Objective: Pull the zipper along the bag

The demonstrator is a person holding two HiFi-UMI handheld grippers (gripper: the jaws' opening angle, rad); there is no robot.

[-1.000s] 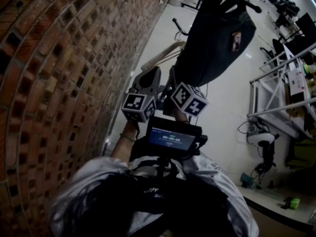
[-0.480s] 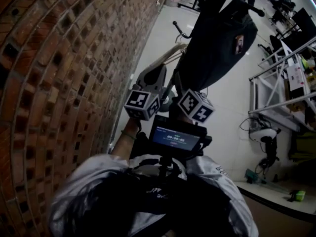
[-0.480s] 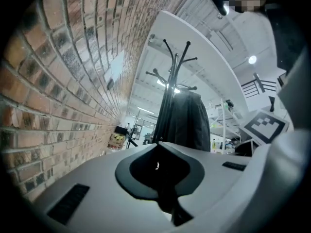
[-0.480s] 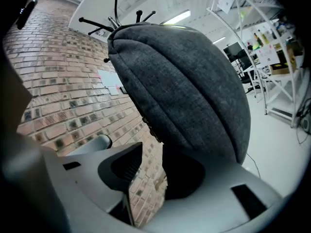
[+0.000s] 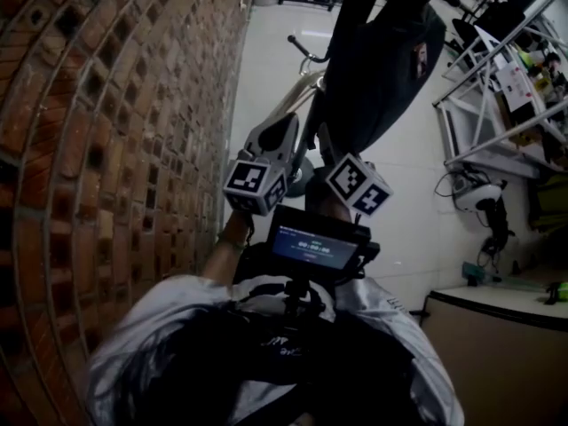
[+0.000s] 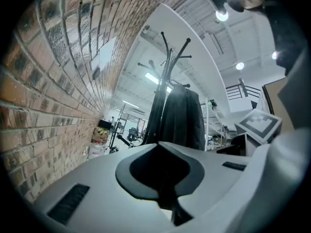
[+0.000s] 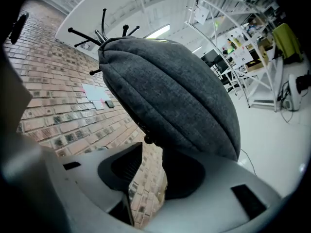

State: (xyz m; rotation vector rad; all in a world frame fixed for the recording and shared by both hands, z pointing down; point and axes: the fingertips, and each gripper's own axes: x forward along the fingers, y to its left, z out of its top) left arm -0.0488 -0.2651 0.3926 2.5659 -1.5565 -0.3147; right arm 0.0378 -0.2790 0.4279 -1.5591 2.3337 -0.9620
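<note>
Closest to us, just under the head camera, sits a small lit screen [image 5: 315, 248] at our chest. Above it are the two marker cubes of the grippers.

The left gripper [image 6: 160, 152] has its jaws pressed together with nothing between them. It points past the brick wall [image 5: 106, 149] toward the coat stand [image 6: 167, 67], so it is not on the bag.

The right gripper [image 7: 150, 164] has its jaws narrowly apart. Only brickwork shows through the gap, so it holds nothing.

The bag [image 7: 170, 96], dark grey and padded, hangs from the stand. It is right above and beyond the right gripper's jaws, with its lower edge just at the far jaw, though we cannot tell whether they touch.

A small dark nub [image 7: 148, 140] sits at that lower edge, just beyond the jaw gap. It may be the zipper pull, but we cannot be sure.

Farther off are the pale floor and white shelving [image 5: 497, 105].

We judge that we are at the approach step, and the zipper is not gripped yet. Next we need to find the pull and line the right jaws up around it. Then we close on it firmly before drawing it along the seam. The left gripper would probably have to open and steady the hanging bag. Otherwise the bag may swing away when we pull.
</note>
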